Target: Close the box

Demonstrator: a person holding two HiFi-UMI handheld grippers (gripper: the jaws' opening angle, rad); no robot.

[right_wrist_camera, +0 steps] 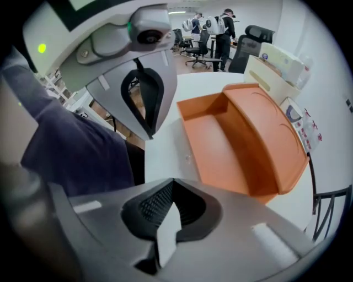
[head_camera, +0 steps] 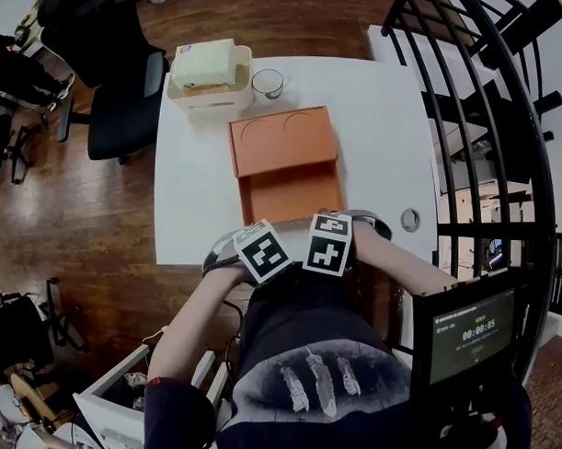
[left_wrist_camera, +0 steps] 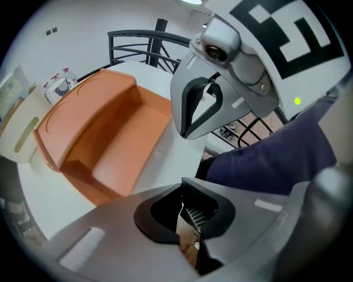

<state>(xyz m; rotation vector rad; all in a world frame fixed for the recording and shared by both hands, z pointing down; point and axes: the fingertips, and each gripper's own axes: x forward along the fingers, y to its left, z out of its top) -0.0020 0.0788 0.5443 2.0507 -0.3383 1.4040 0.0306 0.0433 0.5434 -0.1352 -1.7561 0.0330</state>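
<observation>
The head view looks steeply down from above the person onto the whole white tabletop (head_camera: 190, 197), with the orange box (head_camera: 288, 164) towards its near edge and well below the lens. The left gripper view sits low and close at that near edge, facing across the tabletop towards its far right side, while the right gripper view faces the far left corner. All three share the box, and the two gripper views cross, showing the right gripper (left_wrist_camera: 193, 118) and the left gripper (right_wrist_camera: 146, 104) close by.
</observation>
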